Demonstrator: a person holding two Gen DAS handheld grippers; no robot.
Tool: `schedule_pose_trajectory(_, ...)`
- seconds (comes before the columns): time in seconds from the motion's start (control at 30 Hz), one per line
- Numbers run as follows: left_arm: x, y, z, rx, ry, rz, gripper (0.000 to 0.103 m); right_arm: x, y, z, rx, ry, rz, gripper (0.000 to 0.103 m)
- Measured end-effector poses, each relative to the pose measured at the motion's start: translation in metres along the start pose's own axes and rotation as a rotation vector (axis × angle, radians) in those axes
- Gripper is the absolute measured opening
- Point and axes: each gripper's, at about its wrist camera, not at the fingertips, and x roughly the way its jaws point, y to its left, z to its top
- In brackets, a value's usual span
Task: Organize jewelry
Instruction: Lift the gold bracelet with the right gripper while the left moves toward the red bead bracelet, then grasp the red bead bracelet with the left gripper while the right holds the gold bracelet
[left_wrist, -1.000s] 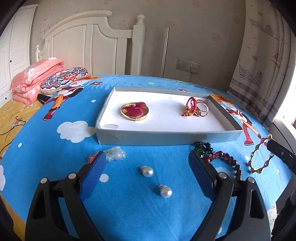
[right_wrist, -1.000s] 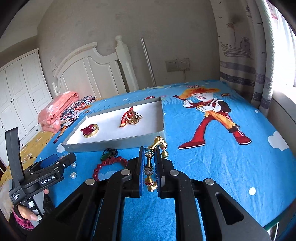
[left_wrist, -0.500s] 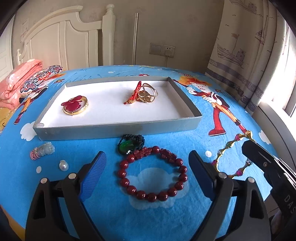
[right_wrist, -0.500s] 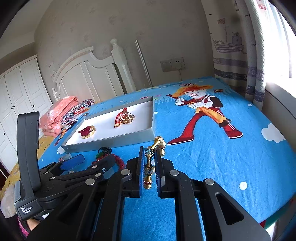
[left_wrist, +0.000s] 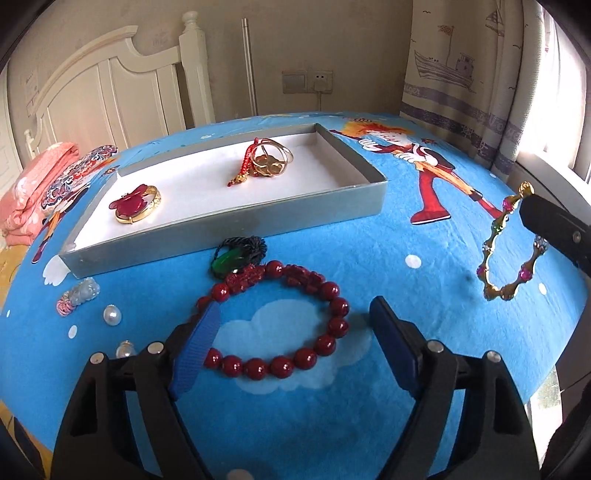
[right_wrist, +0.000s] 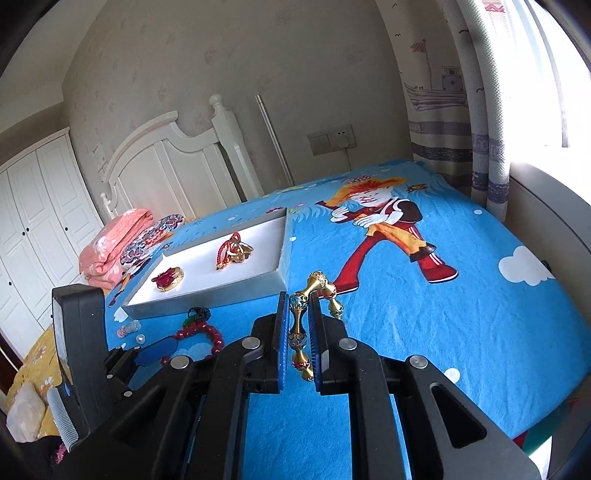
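Low in the middle of the left wrist view, your red bead bracelet lies flat on the bed, between the left gripper jaws, just closing but not yet gripping. It's floppy, slick-beaded; pinch one side. Your right gripper stays clamped on the stiff gold bangle.

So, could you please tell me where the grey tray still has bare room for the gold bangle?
In the grey tray, bare white lining lies between the red-and-gold brooch and the gold rings with red cord, and at its right end. The blanket before it is crowded.
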Motion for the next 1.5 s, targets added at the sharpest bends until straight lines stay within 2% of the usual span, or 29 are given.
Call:
schedule_pose_trajectory(0.13, -0.006, 0.031, -0.008, -0.019, -0.002, 0.004, 0.080, 0.002, 0.004, -0.001, -0.005, 0.005, 0.007, 0.012)
schedule_pose_trajectory(0.23, -0.010, 0.050, -0.009, -0.053, 0.000, -0.038, 0.080, 0.006, 0.012, -0.003, -0.019, 0.014, 0.017, 0.012)
schedule_pose_trajectory(0.37, -0.022, 0.048, -0.004, -0.055, -0.052, -0.054, 0.079, 0.011, 0.021, -0.008, -0.039, 0.032, 0.032, 0.012)
schedule_pose_trajectory(0.4, -0.023, 0.045, -0.003, -0.051, -0.062, -0.055, 0.073, 0.012, 0.024, -0.008, -0.045, 0.034, 0.035, 0.012)
schedule_pose_trajectory(0.43, -0.023, 0.042, -0.002, -0.051, -0.059, -0.060, 0.063, 0.012, 0.026, -0.009, -0.050, 0.035, 0.037, 0.012)
schedule_pose_trajectory(0.5, -0.014, 0.039, 0.000, -0.069, -0.031, -0.067, 0.051, 0.011, 0.028, -0.009, -0.057, 0.034, 0.040, 0.012)
schedule_pose_trajectory(0.53, -0.008, 0.039, 0.001, -0.085, -0.015, -0.067, 0.049, 0.011, 0.028, -0.009, -0.058, 0.034, 0.044, 0.012)
schedule_pose_trajectory(0.67, -0.003, 0.038, 0.000, -0.093, -0.037, -0.007, 0.047, 0.010, 0.031, -0.010, -0.064, 0.035, 0.052, 0.012)
schedule_pose_trajectory(0.73, -0.004, 0.039, -0.003, -0.099, -0.052, 0.027, 0.017, 0.011, 0.032, -0.011, -0.065, 0.038, 0.055, 0.012)
schedule_pose_trajectory(0.77, -0.005, 0.039, -0.005, -0.101, -0.056, 0.032, 0.014, 0.012, 0.032, -0.012, -0.066, 0.040, 0.057, 0.012)
schedule_pose_trajectory(0.93, -0.011, 0.044, -0.009, -0.103, -0.057, -0.025, 0.013, 0.012, 0.040, -0.015, -0.085, 0.050, 0.067, 0.012)
schedule_pose_trajectory(1.0, -0.022, 0.045, -0.013, -0.085, -0.088, -0.083, 0.013, 0.012, 0.044, -0.017, -0.099, 0.051, 0.071, 0.012)
schedule_pose_trajectory(1.03, -0.028, 0.041, -0.014, -0.056, -0.103, -0.088, 0.013, 0.011, 0.046, -0.017, -0.105, 0.051, 0.073, 0.012)
schedule_pose_trajectory(1.1, -0.033, 0.037, -0.018, -0.013, -0.102, -0.090, 0.013, 0.011, 0.049, -0.018, -0.111, 0.052, 0.075, 0.012)
schedule_pose_trajectory(1.23, -0.030, 0.044, -0.023, -0.015, -0.057, -0.102, 0.014, 0.011, 0.051, -0.020, -0.111, 0.058, 0.078, 0.012)
schedule_pose_trajectory(1.37, -0.030, 0.049, -0.024, -0.034, -0.064, -0.097, 0.017, 0.012, 0.053, -0.021, -0.117, 0.063, 0.081, 0.012)
schedule_pose_trajectory(1.5, -0.023, 0.045, -0.024, -0.008, -0.068, -0.074, 0.017, 0.015, 0.056, -0.023, -0.125, 0.072, 0.088, 0.012)
